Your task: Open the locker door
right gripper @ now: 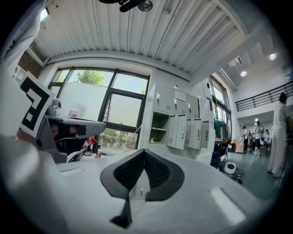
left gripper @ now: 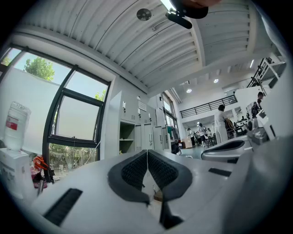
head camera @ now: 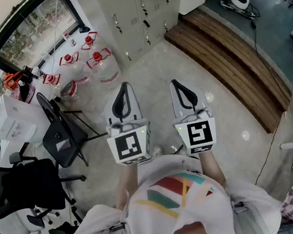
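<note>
Well short of the grey lockers (head camera: 132,18), a person holds the left gripper (head camera: 123,90) and right gripper (head camera: 181,85) side by side before the chest, both aimed at the bank. Each gripper's jaws are pressed together on nothing. Black-and-white square markers (head camera: 130,145) face upward; a notice (right gripper: 179,96) on the lockers is too small to read.

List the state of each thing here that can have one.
Left claw, shut, empty.
Right claw, shut, empty.
End locker, open.
Other lockers, shut.
Water bottle, upright, capped.
</note>
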A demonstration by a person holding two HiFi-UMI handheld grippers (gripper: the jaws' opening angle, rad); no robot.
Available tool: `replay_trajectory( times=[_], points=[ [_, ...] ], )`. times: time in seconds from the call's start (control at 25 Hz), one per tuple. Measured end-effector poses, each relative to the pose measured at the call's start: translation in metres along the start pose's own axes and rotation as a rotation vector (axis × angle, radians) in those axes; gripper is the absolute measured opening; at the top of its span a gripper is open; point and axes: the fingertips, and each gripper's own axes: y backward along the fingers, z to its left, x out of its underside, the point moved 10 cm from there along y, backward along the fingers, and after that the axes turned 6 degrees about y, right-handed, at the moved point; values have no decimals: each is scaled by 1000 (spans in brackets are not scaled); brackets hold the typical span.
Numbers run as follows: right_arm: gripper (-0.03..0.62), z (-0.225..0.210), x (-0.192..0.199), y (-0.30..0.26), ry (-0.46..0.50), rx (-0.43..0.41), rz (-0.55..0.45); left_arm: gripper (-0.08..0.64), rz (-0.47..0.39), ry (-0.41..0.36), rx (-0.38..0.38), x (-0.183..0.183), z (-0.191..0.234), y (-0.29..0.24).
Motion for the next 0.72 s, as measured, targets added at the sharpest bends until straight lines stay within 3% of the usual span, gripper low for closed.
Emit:
replay_trajectory(
  times=[0.72],
  points=[
    [5, -25, 7, 20, -61, -23, -43, 17, 14, -7, -10, -4, -34, -2]
  ],
)
